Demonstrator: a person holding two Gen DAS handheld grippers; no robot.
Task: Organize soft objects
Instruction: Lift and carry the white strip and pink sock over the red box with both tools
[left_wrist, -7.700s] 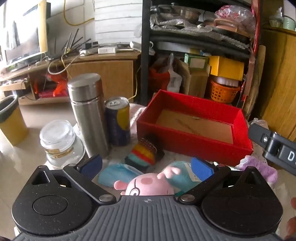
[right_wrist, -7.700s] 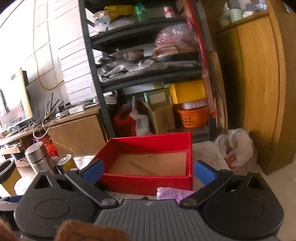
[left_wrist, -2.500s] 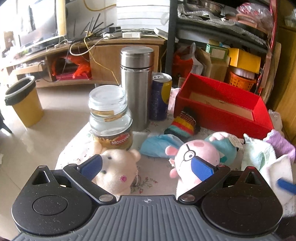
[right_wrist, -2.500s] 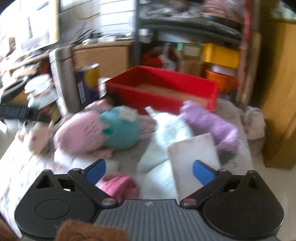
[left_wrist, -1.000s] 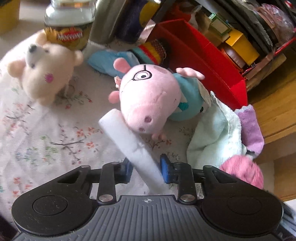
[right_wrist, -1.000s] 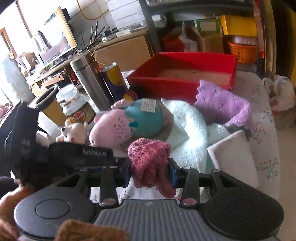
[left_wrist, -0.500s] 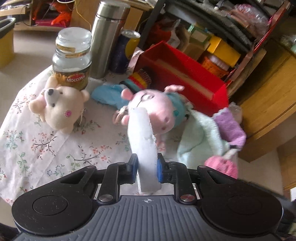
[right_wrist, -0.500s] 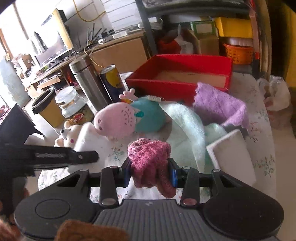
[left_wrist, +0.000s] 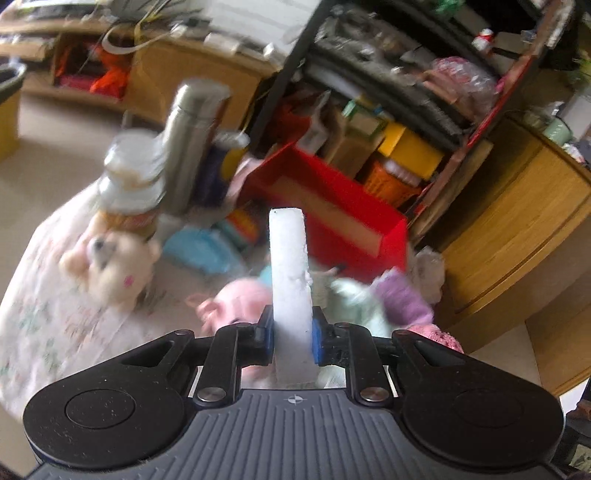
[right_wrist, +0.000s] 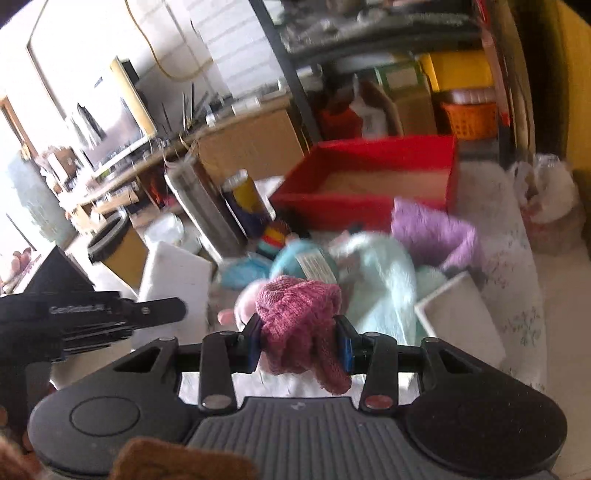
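My left gripper (left_wrist: 291, 338) is shut on a white foam block (left_wrist: 289, 273), which stands upright between its blue pads, above the table. My right gripper (right_wrist: 301, 341) is shut on a pink knitted piece (right_wrist: 301, 317). The red box (left_wrist: 332, 218) (right_wrist: 373, 184) lies open beyond both. Below on the floral cloth lie a pink pig plush (left_wrist: 236, 301), a cream bear plush (left_wrist: 110, 258), a mint towel (right_wrist: 384, 280), a purple cloth (right_wrist: 432, 229) and a second white foam block (right_wrist: 461, 314). The left gripper shows at the left of the right wrist view, with its foam block (right_wrist: 177, 273).
A steel flask (left_wrist: 192, 140), a blue and yellow can (right_wrist: 247, 206) and a glass jar (left_wrist: 129, 184) stand at the table's left back. A blue cloth (left_wrist: 199, 247) and a striped toy (left_wrist: 243, 225) lie before the box. Shelves and a wooden cabinet (left_wrist: 517, 229) rise behind.
Both grippers have risen with their loads. The left one has tilted up, so the foam block now stands upright against the red box. The right keeps its grip on the pink knit.
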